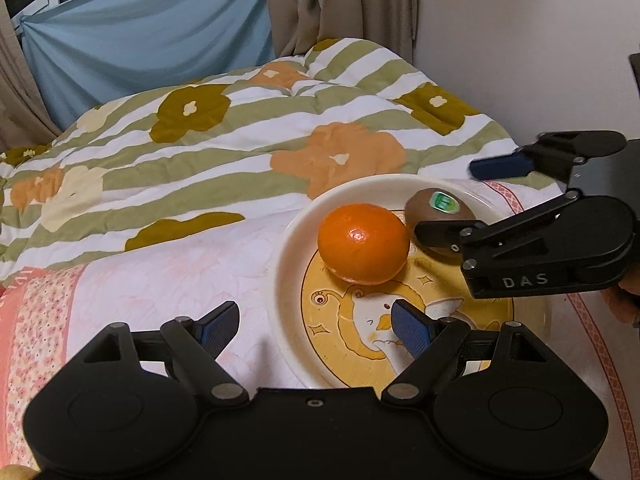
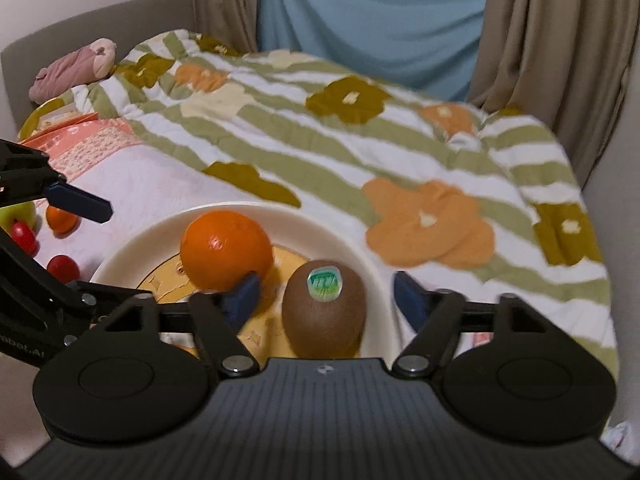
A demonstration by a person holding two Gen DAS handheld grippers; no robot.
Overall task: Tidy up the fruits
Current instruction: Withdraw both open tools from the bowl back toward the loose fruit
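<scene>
A cream plate [image 1: 286,252] with a yellow cartoon print lies on the bed and holds an orange [image 1: 364,242] and a brown kiwi [image 1: 434,204] with a green sticker. My left gripper [image 1: 314,320] is open over the plate's near rim, one finger outside it and one above the print, short of the orange. My right gripper [image 1: 446,198] comes in from the right. In its own view the right gripper [image 2: 326,298] is open, and the kiwi [image 2: 324,316] rests on the plate [image 2: 132,240] between the pads without touching them. The orange [image 2: 226,250] sits just left of them.
Left of the plate, on the pink sheet, lie a green apple [image 2: 16,214], a small orange [image 2: 62,220] and two red fruits [image 2: 62,268]. A flowered quilt [image 2: 360,152] covers the bed behind. A plush toy [image 2: 76,66] lies by the headboard; curtains hang beyond.
</scene>
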